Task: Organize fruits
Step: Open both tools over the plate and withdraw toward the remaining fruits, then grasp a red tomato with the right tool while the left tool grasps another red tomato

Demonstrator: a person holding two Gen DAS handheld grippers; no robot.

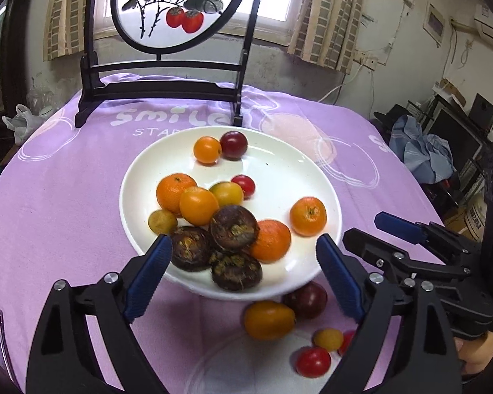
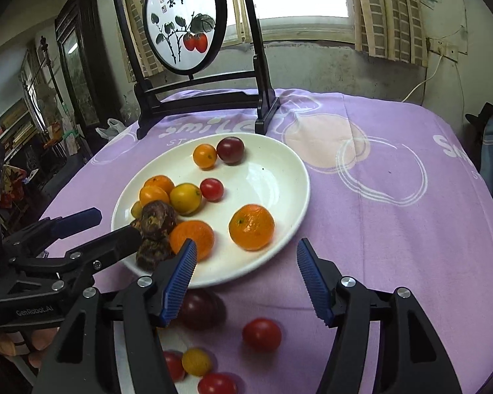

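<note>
Left wrist view: white plate (image 1: 312,170) mid-table on purple cloth (image 1: 65,197), loaded with mandarins (image 1: 308,216), cherry tomatoes (image 1: 243,185) and dark water chestnuts (image 1: 233,226) at its near left. More tomatoes (image 1: 313,362) loose on the near side, some over a clear dish (image 1: 220,361). Left gripper (image 1: 245,279) spread wide, empty, framing the chestnuts. Right gripper (image 2: 245,279) likewise spread, empty, near the plate's rim. Probably mid-sort, between picks; next, lower onto one fruit and close gently.

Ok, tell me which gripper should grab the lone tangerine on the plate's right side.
Right. The right gripper is open with the lone tangerine just ahead between its fingers. The left gripper, also open, faces the dark water chestnuts, with the tangerine off to its right.
</note>
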